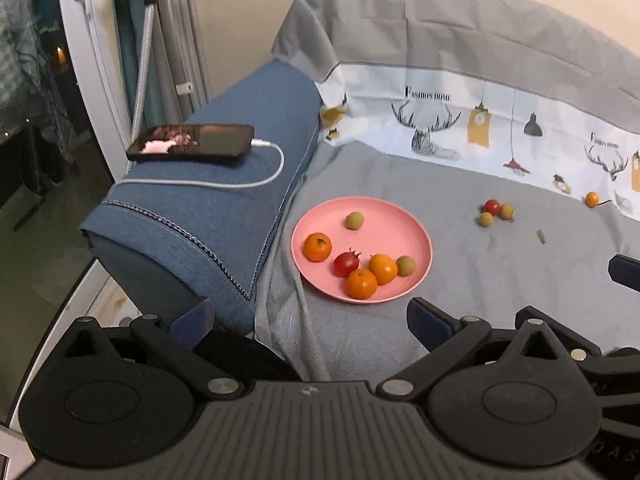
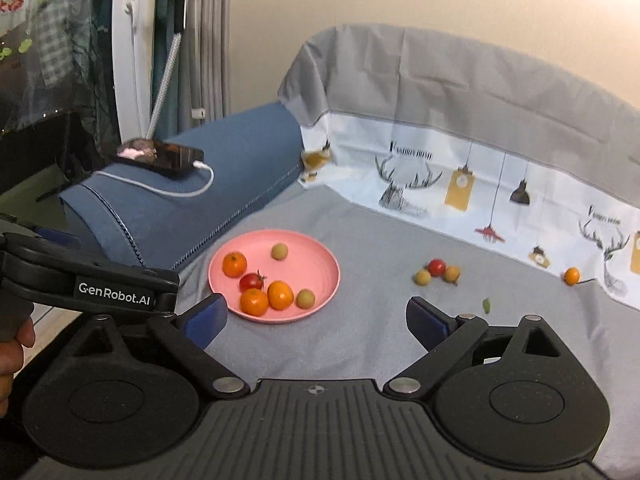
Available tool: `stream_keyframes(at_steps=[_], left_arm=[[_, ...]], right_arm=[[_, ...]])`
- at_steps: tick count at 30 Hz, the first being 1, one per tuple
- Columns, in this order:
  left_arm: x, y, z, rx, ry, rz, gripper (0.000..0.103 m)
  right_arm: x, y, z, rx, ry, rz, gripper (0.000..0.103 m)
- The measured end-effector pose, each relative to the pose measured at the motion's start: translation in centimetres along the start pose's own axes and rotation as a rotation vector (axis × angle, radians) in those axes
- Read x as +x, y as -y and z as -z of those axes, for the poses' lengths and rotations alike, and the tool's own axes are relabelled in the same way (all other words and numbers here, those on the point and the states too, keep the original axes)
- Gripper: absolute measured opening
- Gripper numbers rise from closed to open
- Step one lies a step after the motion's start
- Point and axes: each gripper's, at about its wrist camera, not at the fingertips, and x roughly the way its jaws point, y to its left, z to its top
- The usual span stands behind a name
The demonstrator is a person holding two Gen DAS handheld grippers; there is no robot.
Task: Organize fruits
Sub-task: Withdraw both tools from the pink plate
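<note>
Meanwhile, both grippers' fingers spread, empty | six fruits on plate (image 2: 320,256) by sofa's armrest edge; four loose near backrest (image 2: 437,267) | risk: round fruit rolling off soft cover when nudged

The small green scrap on the grey cloth (image 2: 487,305) is too small to identify; the dark blue object at the left wrist view's right edge (image 1: 625,273) is cut off; the person's hand (image 2: 14,354) shows only partly at the right wrist view's left edge; the glossy black phone's screen picture (image 1: 168,142) is too blurred to read.
</note>
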Motion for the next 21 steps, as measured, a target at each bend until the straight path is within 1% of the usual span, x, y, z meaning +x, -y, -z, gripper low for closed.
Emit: stream_keyframes(at_steps=[6, 11, 21], left_arm=[[-2.8, 0.1, 0.4, 0.001, 0.056, -0.007, 0.103], [-4.2, 0.0, 0.6, -0.002, 0.086, -0.017, 0.103], [-4.6, 0.4, 0.8, 0.010, 0.092, -0.015, 0.103]], right_arm=[[-2.8, 0.1, 0.2, 0.011, 0.060, 0.005, 0.097], [-3.9, -0.1, 0.2, 0.011, 0.086, 0.002, 0.097], [-4.3, 0.0, 0.3, 0.028, 0.093, 0.015, 0.097]])
